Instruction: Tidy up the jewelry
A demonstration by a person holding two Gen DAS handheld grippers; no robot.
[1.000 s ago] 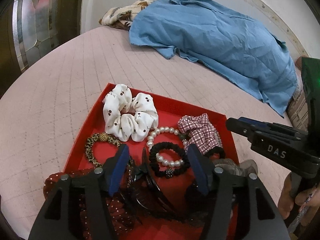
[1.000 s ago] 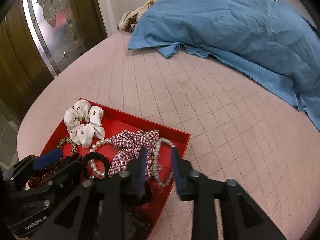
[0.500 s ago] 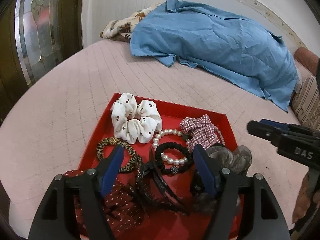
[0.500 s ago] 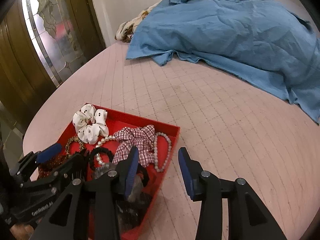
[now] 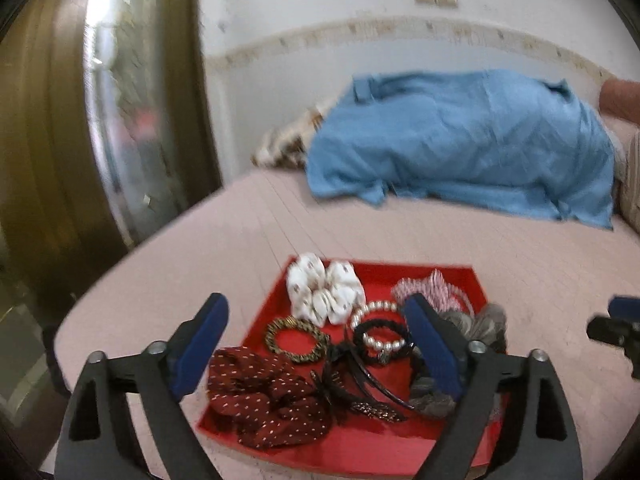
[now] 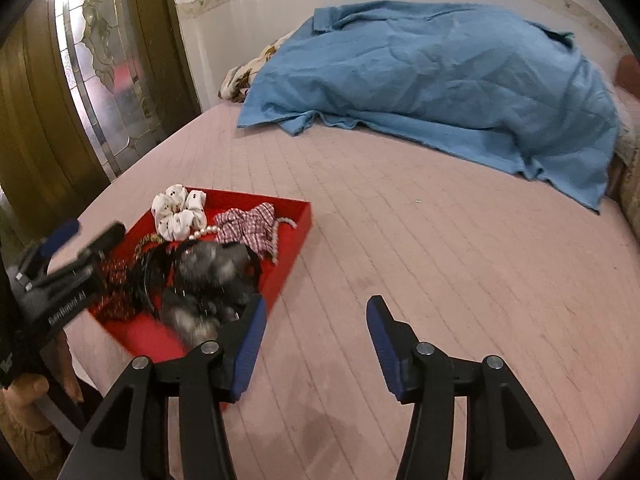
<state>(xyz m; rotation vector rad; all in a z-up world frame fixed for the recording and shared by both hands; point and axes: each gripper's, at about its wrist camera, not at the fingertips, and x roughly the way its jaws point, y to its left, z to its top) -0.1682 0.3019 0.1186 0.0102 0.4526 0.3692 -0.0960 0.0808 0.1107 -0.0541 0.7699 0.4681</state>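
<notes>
A red tray (image 5: 400, 276) (image 6: 298, 226) lies on the pink bed, full of hair ties and jewelry. In it are a white dotted scrunchie (image 5: 325, 293) (image 6: 178, 212), a red checked scrunchie (image 5: 430, 292) (image 6: 250, 226), pearl bracelets (image 5: 374, 312), a gold-brown band (image 5: 296, 338), a dark red dotted scrunchie (image 5: 260, 394), a black claw clip (image 5: 360, 380) and a grey scrunchie (image 5: 476, 326) (image 6: 216, 276). My left gripper (image 5: 316, 344) is open and empty, raised over the tray's near side. My right gripper (image 6: 314, 344) is open and empty, over the bed just right of the tray.
The pink quilted bed (image 6: 420, 248) stretches right of the tray. A blue sheet (image 5: 460, 140) (image 6: 432, 76) covers a mound at the back, with a patterned cloth (image 6: 240, 80) beside it. A glass-panelled door (image 6: 92, 72) stands at the left, past the bed edge.
Both grippers have drawn back and up from the tray. The right gripper opened wide, left the pearl string in the tray and moved right over the bed. The left gripper also opened wider.
</notes>
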